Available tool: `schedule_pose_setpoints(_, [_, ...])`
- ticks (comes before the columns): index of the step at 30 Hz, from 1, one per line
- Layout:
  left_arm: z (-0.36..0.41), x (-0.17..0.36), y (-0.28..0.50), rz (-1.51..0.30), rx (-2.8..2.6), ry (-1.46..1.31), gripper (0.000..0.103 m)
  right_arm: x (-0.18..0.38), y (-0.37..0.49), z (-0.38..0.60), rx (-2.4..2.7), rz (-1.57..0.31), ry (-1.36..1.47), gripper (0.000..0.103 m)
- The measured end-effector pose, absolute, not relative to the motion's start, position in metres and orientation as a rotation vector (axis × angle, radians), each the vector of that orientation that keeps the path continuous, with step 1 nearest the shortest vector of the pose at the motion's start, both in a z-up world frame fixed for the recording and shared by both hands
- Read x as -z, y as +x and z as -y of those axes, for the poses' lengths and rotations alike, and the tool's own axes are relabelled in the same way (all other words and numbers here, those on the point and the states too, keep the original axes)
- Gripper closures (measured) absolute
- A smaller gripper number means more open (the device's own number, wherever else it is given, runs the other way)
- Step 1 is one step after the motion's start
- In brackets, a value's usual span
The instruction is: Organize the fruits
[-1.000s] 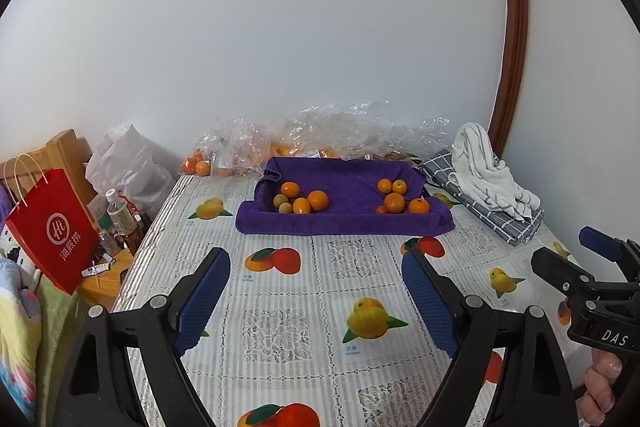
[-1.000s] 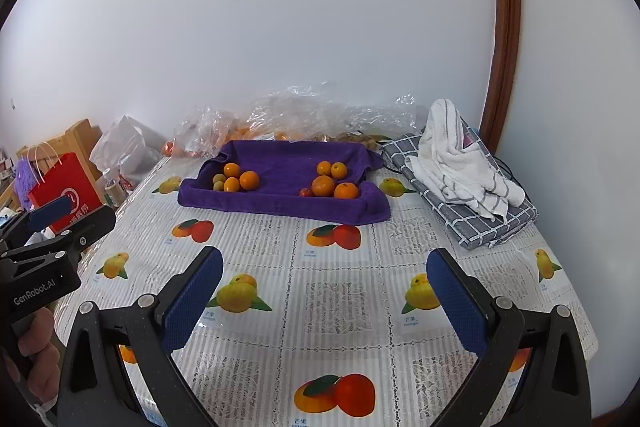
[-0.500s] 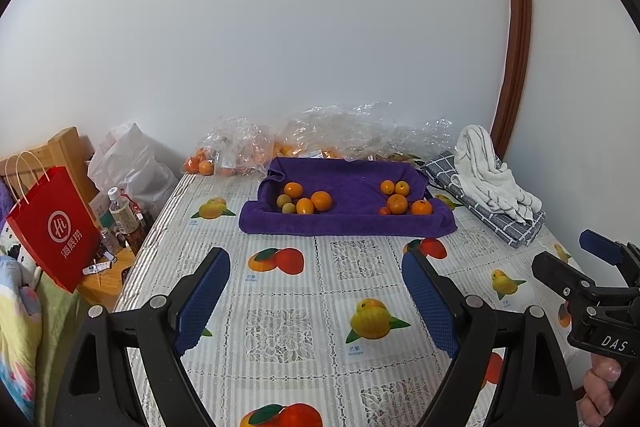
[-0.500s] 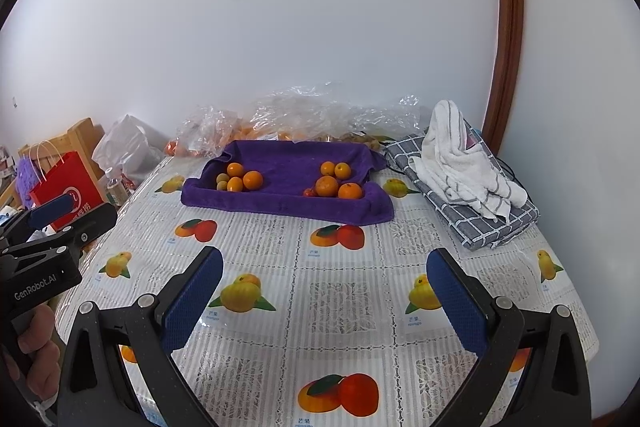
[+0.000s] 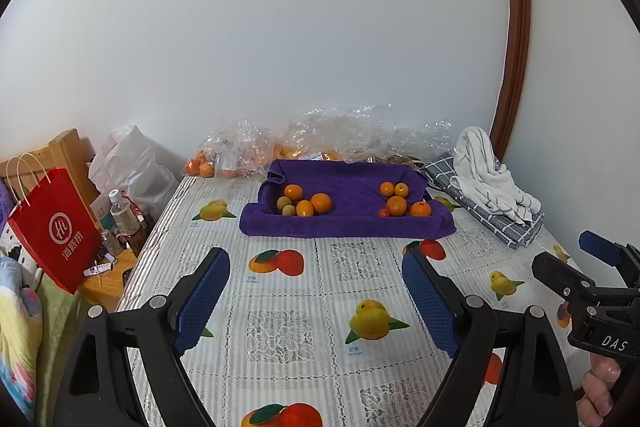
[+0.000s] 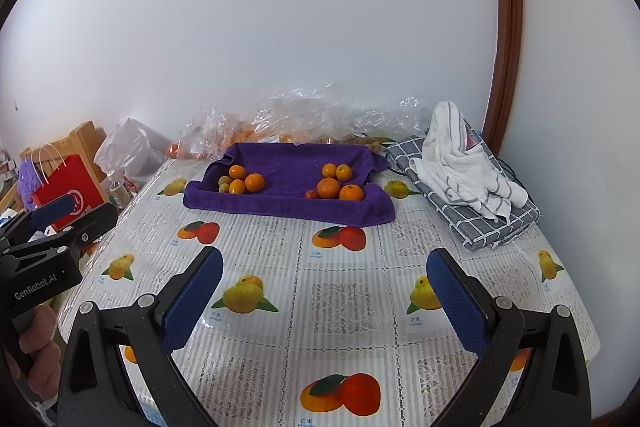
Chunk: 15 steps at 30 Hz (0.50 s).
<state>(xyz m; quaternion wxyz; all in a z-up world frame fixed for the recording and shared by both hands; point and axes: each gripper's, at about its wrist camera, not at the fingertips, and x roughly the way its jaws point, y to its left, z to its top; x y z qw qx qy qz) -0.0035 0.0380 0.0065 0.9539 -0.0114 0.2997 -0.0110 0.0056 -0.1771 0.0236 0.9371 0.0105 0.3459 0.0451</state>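
While both grippers, left gripper (image 5: pixel 316 301) and right gripper (image 6: pixel 325 301), are held spread and empty, small orange and green fruits are seen in two clusters, left cluster (image 5: pixel 304 203) and right cluster (image 5: pixel 402 201), on the folded purple towel (image 5: pixel 348 223); whether sorting is finished cannot be judged.

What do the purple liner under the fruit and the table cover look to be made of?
Purple liner: seemingly terry towel, matte and fuzzy, with soft rolled edges. Table cover: probably clear vinyl over a lace-pattern, fruit-printed sheet; it looks glossy and catches glare.
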Motion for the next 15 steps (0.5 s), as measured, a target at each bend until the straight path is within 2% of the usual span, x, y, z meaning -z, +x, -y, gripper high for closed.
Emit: schedule_pose_setpoints(15, [-0.0394,-0.0035,-0.0015,-0.620,0.010,-0.032,0.015,-0.0226,0.0062,0.1785,-0.086,-0.711,0.021,0.002])
